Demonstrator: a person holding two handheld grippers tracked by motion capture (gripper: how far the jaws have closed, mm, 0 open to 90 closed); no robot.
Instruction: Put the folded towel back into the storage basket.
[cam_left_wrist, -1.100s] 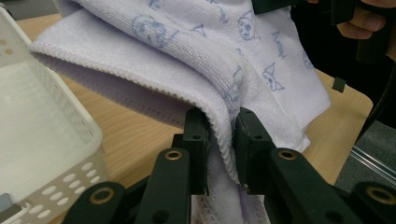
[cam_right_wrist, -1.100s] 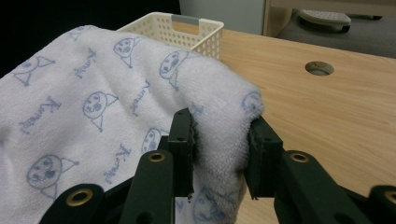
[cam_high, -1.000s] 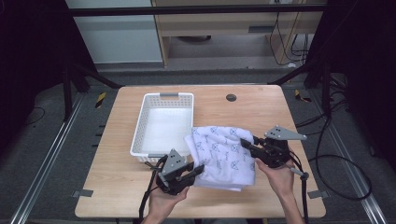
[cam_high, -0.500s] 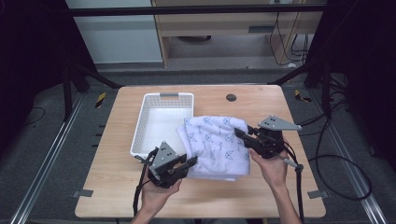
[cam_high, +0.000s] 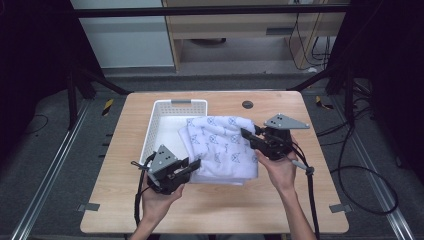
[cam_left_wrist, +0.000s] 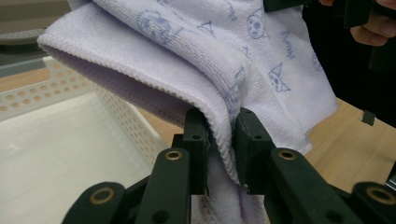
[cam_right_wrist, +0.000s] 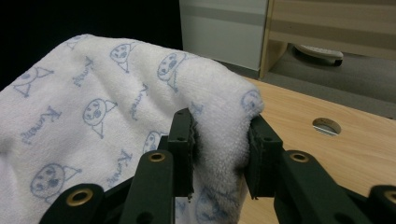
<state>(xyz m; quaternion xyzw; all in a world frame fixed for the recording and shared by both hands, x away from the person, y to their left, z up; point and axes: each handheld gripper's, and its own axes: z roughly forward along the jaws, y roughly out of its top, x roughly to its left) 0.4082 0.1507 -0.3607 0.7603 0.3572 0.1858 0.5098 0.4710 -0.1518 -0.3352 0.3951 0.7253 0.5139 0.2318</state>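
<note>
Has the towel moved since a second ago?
Yes. The towel has shifted away from the person and leftward, now overlapping the white basket more, held by both grippers.

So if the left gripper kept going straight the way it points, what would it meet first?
Probably the white basket: beyond the left gripper, shut on the printed towel, its perforated wall lies just ahead, though depth is uncertain.

From where I stand, the folded towel (cam_high: 220, 145) covers the right half of the white basket (cam_high: 165, 125), so that rim is hidden. The person's forearms run off the bottom edge of the high view. In the left gripper view the towel's top is cut off, and the other hand (cam_left_wrist: 373, 32) at the upper right is mostly out of frame.
</note>
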